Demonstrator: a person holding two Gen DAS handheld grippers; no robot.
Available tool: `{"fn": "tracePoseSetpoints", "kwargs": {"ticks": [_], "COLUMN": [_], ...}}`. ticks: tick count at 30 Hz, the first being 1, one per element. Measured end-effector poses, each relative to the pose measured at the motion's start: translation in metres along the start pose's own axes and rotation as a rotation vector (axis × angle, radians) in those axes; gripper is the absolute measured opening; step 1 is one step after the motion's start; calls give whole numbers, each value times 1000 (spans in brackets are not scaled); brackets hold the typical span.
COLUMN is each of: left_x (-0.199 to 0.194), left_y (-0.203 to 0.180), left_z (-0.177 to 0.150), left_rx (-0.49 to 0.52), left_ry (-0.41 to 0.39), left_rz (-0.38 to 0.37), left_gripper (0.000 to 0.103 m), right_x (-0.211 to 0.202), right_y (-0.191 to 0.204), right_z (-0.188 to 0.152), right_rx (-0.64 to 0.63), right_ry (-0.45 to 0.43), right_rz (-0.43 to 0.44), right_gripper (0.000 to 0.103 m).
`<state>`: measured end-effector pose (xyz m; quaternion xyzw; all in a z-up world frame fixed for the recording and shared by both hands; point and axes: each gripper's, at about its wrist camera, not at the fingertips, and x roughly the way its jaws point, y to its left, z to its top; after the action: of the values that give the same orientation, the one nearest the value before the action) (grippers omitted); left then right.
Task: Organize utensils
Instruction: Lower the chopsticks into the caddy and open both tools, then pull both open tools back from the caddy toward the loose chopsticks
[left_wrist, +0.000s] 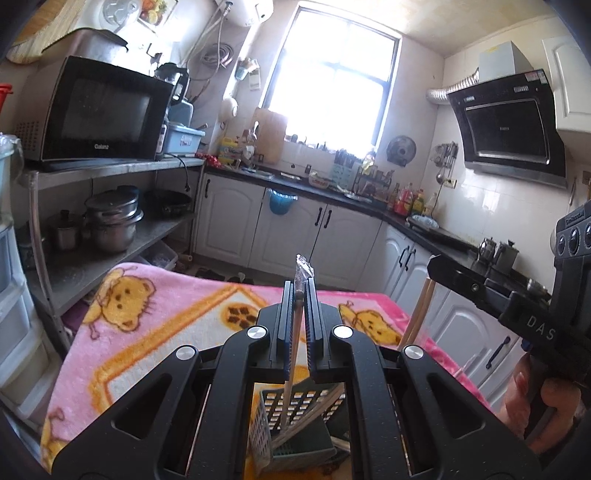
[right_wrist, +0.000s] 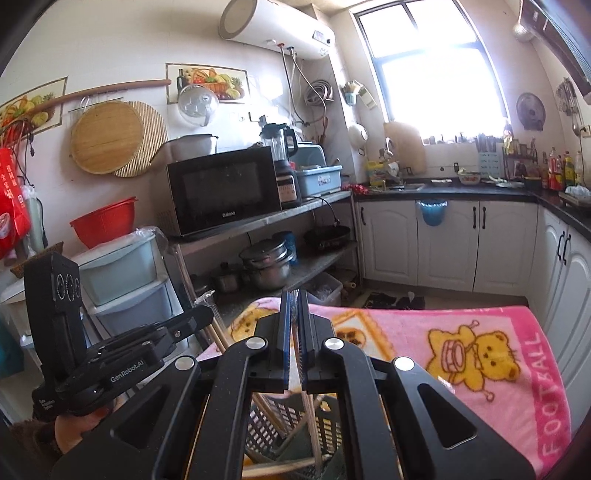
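Note:
My left gripper (left_wrist: 299, 290) is shut on a wrapped pair of chopsticks (left_wrist: 302, 266). Their plastic-covered end sticks up past the fingertips, and the lower end reaches down into a slotted utensil basket (left_wrist: 263, 417) below the jaws. My right gripper (right_wrist: 294, 297) is shut on another wrapped pair of chopsticks (right_wrist: 309, 417), which also runs down into the basket (right_wrist: 271, 413). More sticks lie slanted inside it. Each gripper shows in the other's view: the right gripper (left_wrist: 433, 266) with its chopsticks (left_wrist: 417, 317) at the right edge, and the left gripper (right_wrist: 205, 314) at lower left.
The basket stands on a table under a pink bear-print blanket (left_wrist: 166, 332) (right_wrist: 443, 325). Left of it are a metal shelf with a microwave (left_wrist: 99, 110) and pots (left_wrist: 110, 218), plus plastic drawers (right_wrist: 122, 280). White cabinets (right_wrist: 450, 243) and a cluttered counter line the far wall.

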<state>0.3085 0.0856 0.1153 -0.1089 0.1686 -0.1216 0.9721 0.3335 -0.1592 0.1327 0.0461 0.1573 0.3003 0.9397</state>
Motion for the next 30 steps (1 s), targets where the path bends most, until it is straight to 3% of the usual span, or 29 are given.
{"fn": "tracePoseSetpoints", "kwargs": {"ticks": [16,22,25,27,30], "left_x": [4,0,-2,-4,-8], "left_y": [-3,3,4,4,3], "left_z": [-32,-40,-41,-42,-43], "left_rx": [-15,-44,-60,-65,-66], "left_ry": [34,47,49,51,54], "left_rz": [3,7,5,6,5], "left_gripper": [3,3,7,16,17], "right_x": [-25,-32,-33,-34,-37], "right_y": [-17,-22,-23,-23,-25], "right_z": [-32,-45,-52,-56,-63], "right_rx": [23,48,59,61,68], "right_ry": [36,87,110,122,134], "right_rz": [-52,-57,-61,-68,-82], "right_gripper": [4,5,5,5,11]}}
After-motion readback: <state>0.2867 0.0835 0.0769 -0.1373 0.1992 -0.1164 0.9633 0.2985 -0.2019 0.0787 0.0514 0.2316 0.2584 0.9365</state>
